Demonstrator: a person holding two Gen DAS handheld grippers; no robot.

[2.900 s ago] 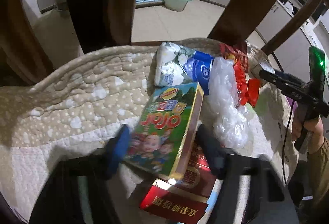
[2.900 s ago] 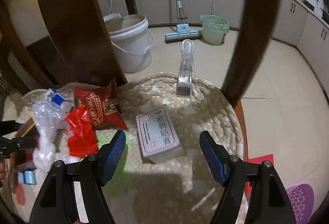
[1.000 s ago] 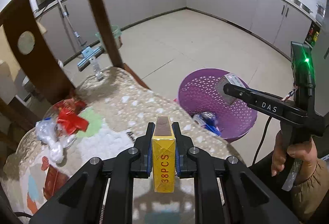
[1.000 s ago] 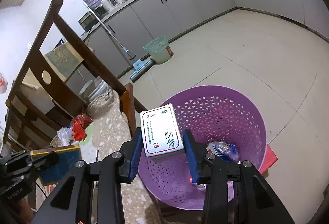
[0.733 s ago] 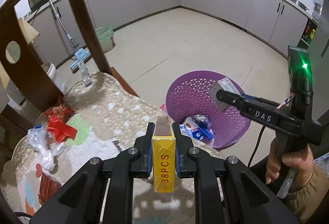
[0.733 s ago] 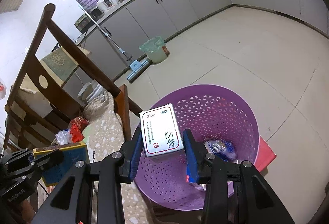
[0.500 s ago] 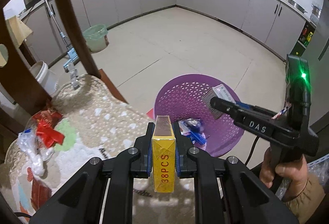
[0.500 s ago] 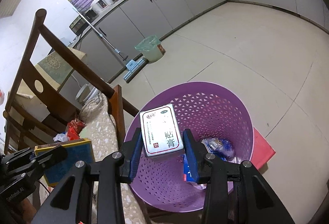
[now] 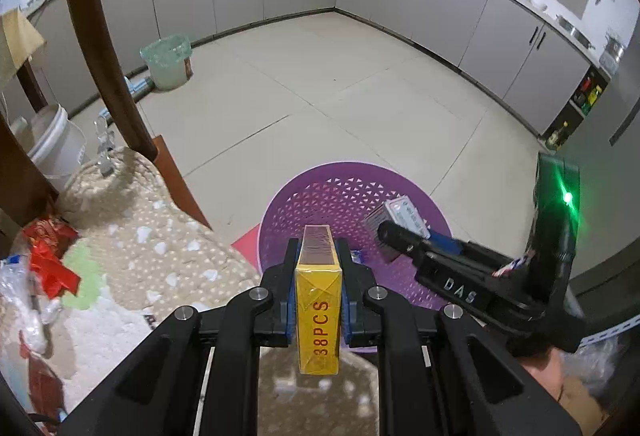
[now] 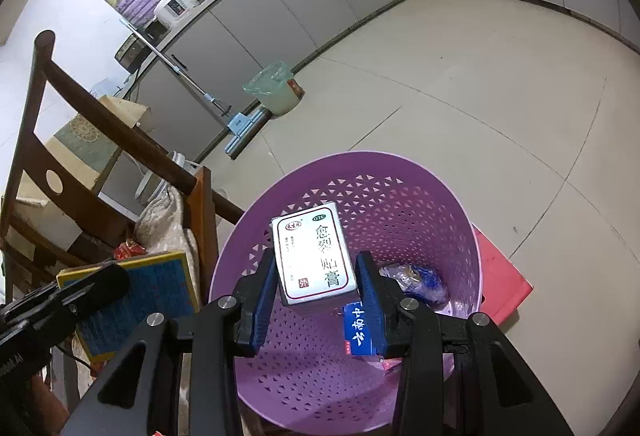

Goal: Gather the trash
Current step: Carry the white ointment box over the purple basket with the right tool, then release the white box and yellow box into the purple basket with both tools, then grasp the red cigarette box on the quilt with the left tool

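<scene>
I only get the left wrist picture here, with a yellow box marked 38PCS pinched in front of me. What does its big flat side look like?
Observer: From the right wrist view, the yellow box shows a blue printed face with a yellow border.
Operator: And the other tool's little grey box?
Observer: It is a white medicine box with Chinese print and an OTC mark, clamped in the right gripper above the purple basket.
Operator: Is anything in that basket already?
Observer: Yes, a crumpled blue wrapper and a blue-and-white packet lie at its bottom.
</scene>
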